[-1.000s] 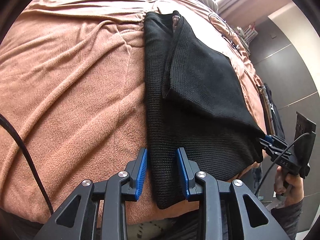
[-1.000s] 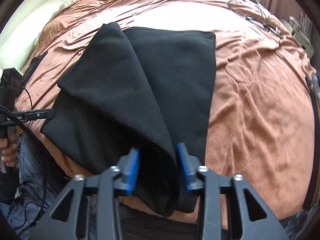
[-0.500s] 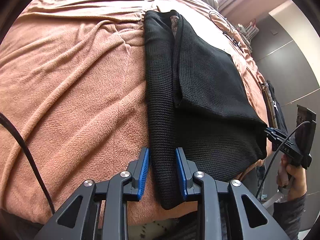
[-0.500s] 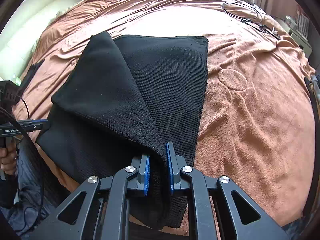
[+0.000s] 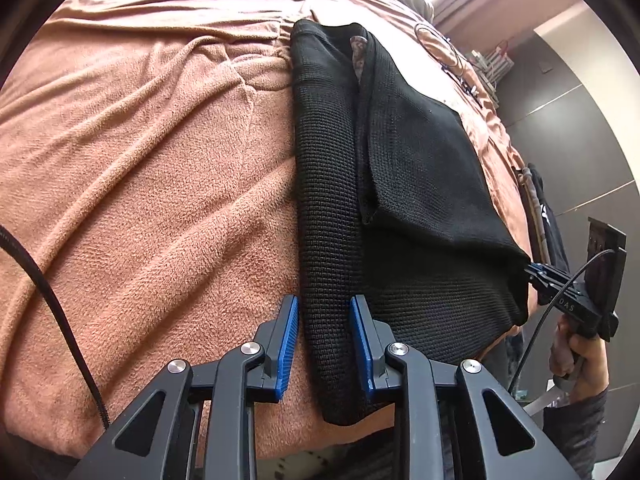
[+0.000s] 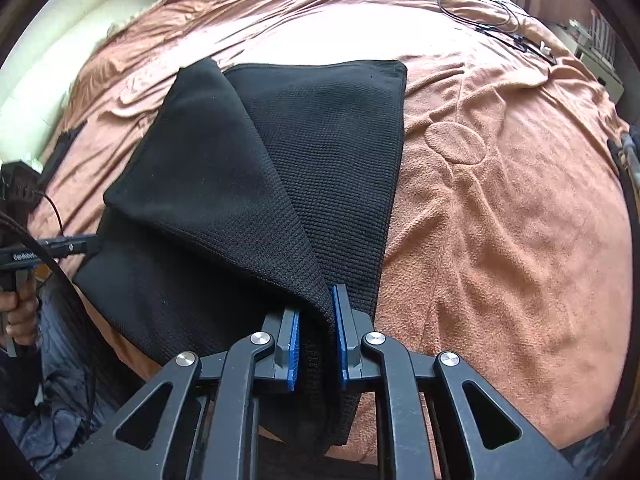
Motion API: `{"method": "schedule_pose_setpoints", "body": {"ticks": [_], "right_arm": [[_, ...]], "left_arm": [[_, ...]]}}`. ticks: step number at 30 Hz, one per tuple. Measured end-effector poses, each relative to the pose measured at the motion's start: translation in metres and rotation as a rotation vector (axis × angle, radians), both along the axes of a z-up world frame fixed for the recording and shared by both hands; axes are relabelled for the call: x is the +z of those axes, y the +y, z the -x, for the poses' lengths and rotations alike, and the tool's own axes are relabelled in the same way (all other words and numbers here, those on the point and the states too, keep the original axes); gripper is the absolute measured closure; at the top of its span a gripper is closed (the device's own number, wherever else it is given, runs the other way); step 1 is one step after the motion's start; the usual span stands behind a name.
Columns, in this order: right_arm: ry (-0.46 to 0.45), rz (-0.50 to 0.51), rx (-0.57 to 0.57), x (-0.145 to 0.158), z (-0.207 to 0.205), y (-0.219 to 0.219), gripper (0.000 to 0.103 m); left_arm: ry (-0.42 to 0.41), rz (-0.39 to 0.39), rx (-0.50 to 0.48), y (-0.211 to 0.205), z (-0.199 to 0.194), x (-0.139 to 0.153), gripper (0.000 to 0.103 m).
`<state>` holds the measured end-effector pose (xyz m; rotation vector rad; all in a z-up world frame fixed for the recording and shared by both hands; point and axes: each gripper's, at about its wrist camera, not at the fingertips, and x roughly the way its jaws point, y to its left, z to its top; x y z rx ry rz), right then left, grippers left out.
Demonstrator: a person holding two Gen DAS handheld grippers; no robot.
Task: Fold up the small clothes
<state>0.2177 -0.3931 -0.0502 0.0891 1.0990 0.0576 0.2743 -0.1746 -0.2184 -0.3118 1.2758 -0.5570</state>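
A black knit garment (image 5: 420,200) lies folded lengthwise on a brown blanket (image 5: 160,160). Its near left edge runs between the blue pads of my left gripper (image 5: 324,336), which press on it. In the right wrist view the garment (image 6: 320,140) has its top layer pulled up into a taut ridge. That ridge ends in my right gripper (image 6: 316,336), whose jaws are opening slightly while the pads still pinch the fold. The right gripper (image 5: 536,272) shows at the garment's right corner in the left wrist view. At the left corner, the right wrist view catches the left gripper (image 6: 92,244).
The blanket (image 6: 500,220) covers a bed, with its front edge just under both grippers. A thin cable (image 6: 480,16) lies coiled at the far right of the bed. A black cord (image 5: 52,300) crosses the blanket at left. A person's hand (image 5: 580,356) holds the right tool.
The right gripper's jaws closed from wide apart onto the garment's folded edge, then eased a little. The top layer now stands pulled taut. The left gripper has not moved.
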Motion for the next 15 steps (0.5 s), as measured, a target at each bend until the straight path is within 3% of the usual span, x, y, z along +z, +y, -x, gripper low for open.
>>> {"method": "schedule_pose_setpoints", "body": {"ticks": [3, 5, 6, 15], "right_arm": [[0.030, 0.060, -0.012, 0.005, -0.001, 0.007, 0.074], [0.028, 0.087, -0.006, 0.011, 0.000, 0.012, 0.046], [0.019, 0.100, -0.003, 0.016, 0.001, 0.015, 0.043], [-0.019, 0.240, 0.106, 0.044, -0.008, 0.070, 0.041]], "left_arm": [[-0.005, 0.008, -0.001, 0.000, 0.000, 0.000, 0.074], [-0.001, 0.028, 0.006, 0.003, 0.000, -0.001, 0.074], [0.001, 0.039, 0.010, 0.005, 0.000, -0.001, 0.074], [-0.011, 0.116, 0.018, 0.019, 0.002, 0.005, 0.074]]}}
